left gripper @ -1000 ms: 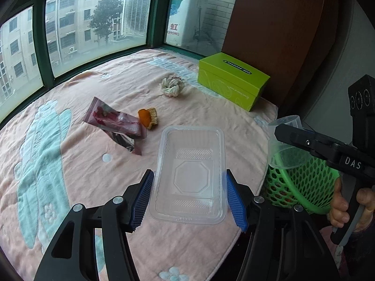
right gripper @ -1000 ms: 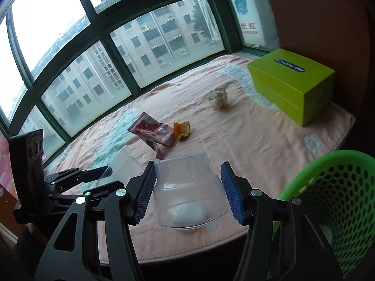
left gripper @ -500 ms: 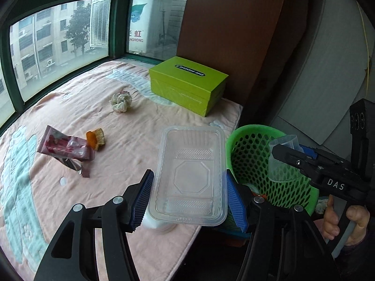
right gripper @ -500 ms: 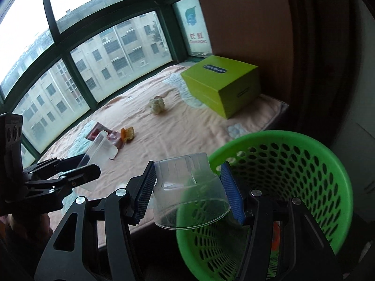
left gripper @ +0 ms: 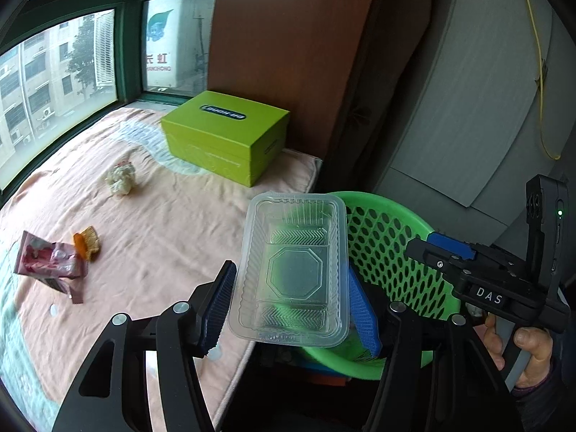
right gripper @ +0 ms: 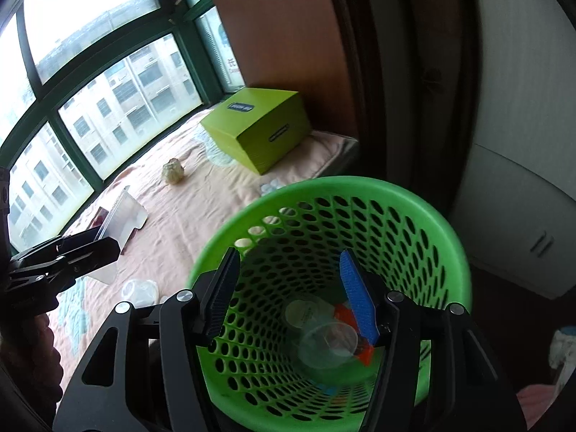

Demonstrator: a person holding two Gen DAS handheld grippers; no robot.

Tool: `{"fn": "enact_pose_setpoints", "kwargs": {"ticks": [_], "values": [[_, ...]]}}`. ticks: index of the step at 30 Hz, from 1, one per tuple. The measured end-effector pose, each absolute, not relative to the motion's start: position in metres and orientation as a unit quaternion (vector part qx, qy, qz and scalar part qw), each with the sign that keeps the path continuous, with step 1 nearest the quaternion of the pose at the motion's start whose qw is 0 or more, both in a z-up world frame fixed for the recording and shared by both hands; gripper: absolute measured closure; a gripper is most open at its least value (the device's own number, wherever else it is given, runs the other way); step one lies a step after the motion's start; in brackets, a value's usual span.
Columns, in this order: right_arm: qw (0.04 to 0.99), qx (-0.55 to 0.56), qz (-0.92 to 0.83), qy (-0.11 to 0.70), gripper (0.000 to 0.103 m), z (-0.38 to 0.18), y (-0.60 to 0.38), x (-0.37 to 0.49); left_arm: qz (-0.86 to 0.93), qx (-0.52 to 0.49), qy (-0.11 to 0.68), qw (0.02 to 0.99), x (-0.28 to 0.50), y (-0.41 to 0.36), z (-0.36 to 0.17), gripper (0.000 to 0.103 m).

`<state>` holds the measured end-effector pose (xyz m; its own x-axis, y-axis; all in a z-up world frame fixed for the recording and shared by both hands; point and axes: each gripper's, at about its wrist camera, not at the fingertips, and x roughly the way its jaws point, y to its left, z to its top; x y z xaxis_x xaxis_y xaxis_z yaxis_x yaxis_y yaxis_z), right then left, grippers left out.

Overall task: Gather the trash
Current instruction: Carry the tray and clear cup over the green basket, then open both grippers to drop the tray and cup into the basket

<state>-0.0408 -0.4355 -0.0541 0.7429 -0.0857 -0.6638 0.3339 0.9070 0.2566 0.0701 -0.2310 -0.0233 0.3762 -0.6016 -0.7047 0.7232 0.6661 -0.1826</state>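
My left gripper [left gripper: 289,277] is shut on a clear plastic tray [left gripper: 293,270], its blue pads pressing the tray's long sides. It hangs at the bed's edge, beside the green mesh basket [left gripper: 378,205]. My right gripper [right gripper: 289,257] hovers over the mouth of the basket [right gripper: 324,183] with its jaws opening and nothing between them. A clear plastic cup [right gripper: 325,340] lies at the basket's bottom with other scraps. The right gripper [left gripper: 442,252] shows above the basket in the left wrist view. In the right wrist view, the left gripper [right gripper: 72,252] holds the tray [right gripper: 122,216].
On the pink blanket lie a pink wrapper [left gripper: 46,261], an orange scrap [left gripper: 86,244] and a crumpled paper ball [left gripper: 120,180]. A lime-green box [left gripper: 226,133] stands at the back by the brown panel. A clear lid [right gripper: 140,289] rests near the bed's edge.
Both grippers swung right from over the bed to the basket. The right gripper let go of the clear cup, which now lies inside the basket. The left still holds the tray.
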Motion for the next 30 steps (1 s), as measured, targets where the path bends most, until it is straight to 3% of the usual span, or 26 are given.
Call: {"fn": "enact_pose_setpoints", "kwargs": {"ticks": [13, 24, 27, 30], "values": [[0.92, 0.191, -0.131, 0.316, 0.029, -0.047, -0.454, -0.069, -0.427, 0.101, 0.393, 0.808, 0.052, -0.275, -0.023, 0.045], [0.921, 0.199, -0.138, 0.306, 0.027, -0.043, -0.46, -0.077, -0.434, 0.112, 0.403, 0.798, 0.045, -0.295, -0.028, 0.044], [0.921, 0.199, -0.137, 0.306, 0.026, -0.043, -0.459, -0.077, -0.429, 0.111, 0.408, 0.798, 0.045, -0.296, -0.029, 0.032], [0.921, 0.2, -0.135, 0.306, 0.025, -0.042, -0.458, -0.077, -0.434, 0.105, 0.404, 0.799, 0.044, -0.295, -0.028, 0.031]]}}
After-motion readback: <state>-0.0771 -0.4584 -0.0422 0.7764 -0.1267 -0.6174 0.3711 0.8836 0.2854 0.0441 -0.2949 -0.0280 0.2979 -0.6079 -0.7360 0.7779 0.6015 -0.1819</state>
